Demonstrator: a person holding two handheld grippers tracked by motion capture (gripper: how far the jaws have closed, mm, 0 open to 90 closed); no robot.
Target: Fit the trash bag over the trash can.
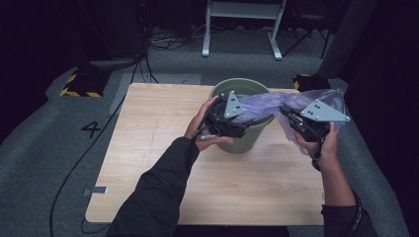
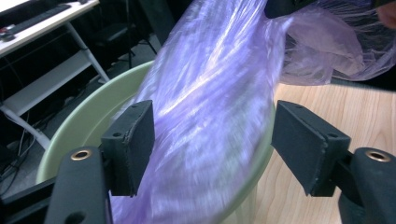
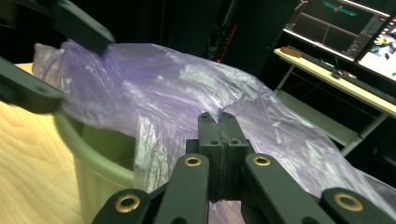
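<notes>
A thin purple plastic bag (image 1: 262,101) stretches from the mouth of a pale green bin (image 1: 220,89) toward the right. My left gripper (image 1: 249,122) hovers over the bin's near rim. In the left gripper view its jaws (image 2: 215,140) stand open around the bag (image 2: 210,93), with a gap beside the right pad (image 2: 303,144). My right gripper (image 1: 289,111) is held to the right of the bin. In the right gripper view it (image 3: 219,122) is shut on a fold of the bag (image 3: 163,88), beside the bin (image 3: 93,163).
The bin stands at the far middle of a light wooden table (image 1: 163,148). Grey carpet surrounds the table, and a cable (image 1: 79,163) runs along its left side. A white desk frame (image 1: 242,29) stands behind, and monitors (image 3: 345,23) glow on a desk.
</notes>
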